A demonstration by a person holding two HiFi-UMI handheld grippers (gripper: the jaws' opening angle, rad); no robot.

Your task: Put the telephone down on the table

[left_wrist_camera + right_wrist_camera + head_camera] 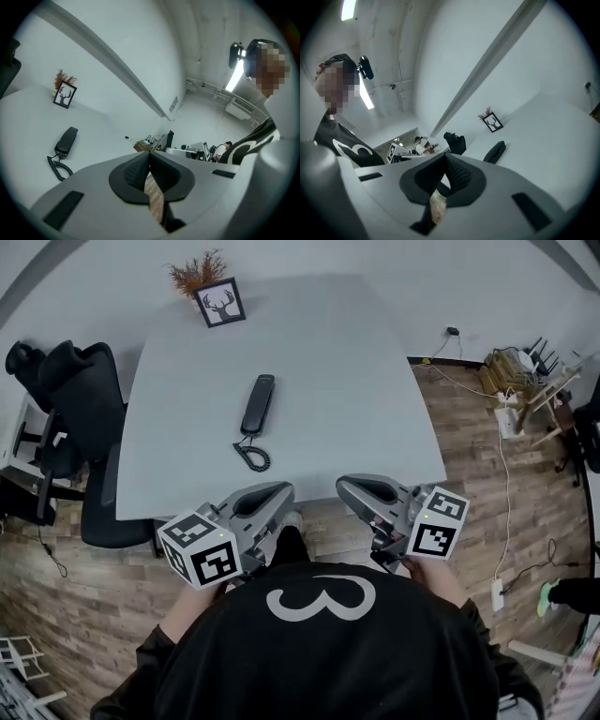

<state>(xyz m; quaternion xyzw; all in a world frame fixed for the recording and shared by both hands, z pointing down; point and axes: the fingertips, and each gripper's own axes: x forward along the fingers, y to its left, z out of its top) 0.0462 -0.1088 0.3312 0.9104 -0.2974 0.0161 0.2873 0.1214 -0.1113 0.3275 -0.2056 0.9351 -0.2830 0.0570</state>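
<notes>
The black telephone [257,404] lies flat on the grey table [356,362], its coiled cord [253,457] curled toward the near edge. No gripper touches it. My left gripper [281,491] hangs off the table's near edge, close to the person's body, jaws shut with nothing between them. My right gripper [349,486] is beside it, also shut and empty. In the left gripper view the telephone [66,141] is far off at the left, beyond the closed gripper [149,159]. The right gripper view shows the telephone [494,152] past the closed gripper [444,161].
A framed deer picture [220,303] and a dried plant [197,273] stand at the table's far edge. A black office chair [84,409] draped with dark clothing sits at the left side. Cables and a power strip [507,418] lie on the wooden floor at the right.
</notes>
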